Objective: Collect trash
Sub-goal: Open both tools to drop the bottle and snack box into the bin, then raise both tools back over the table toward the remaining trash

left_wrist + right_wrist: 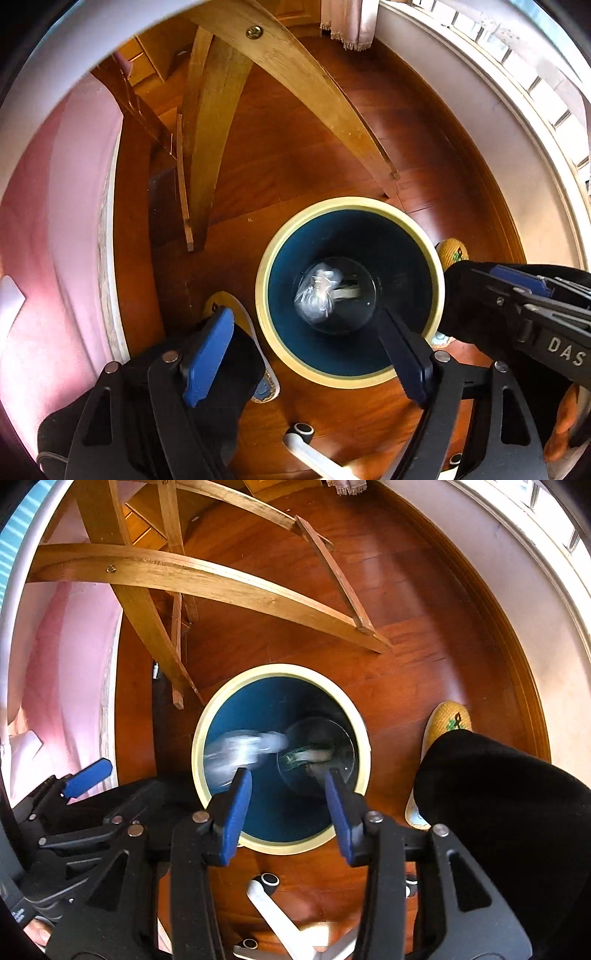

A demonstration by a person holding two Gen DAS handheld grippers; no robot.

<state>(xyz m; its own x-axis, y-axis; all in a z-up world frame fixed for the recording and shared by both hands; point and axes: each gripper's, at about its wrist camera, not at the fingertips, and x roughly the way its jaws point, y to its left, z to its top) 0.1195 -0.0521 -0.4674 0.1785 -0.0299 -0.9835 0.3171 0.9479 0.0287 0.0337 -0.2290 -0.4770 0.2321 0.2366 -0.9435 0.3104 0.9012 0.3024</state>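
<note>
- A room in a home is indicated by the polished wooden floor [314, 155].
- A fringed curtain [347, 22] and slippers [445, 723] are seen.
- Wooden furniture legs [207, 579] are shown beside a waste bin [373, 205].

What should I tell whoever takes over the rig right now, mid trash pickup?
Left gripper: open, nothing between its jaws, pointing down over the bin.
Right gripper: open, also empty, over the same bin.
Trash: a crumpled clear plastic bag is inside the bin; in the right wrist view it shows blurred, so it may not have settled. Other scraps lie at the bottom; I cannot tell what they are.
Done: that piece is in the bin.
Left: lift both grippers clear and look for more trash. None shows on the wooden floor in these views.
</note>
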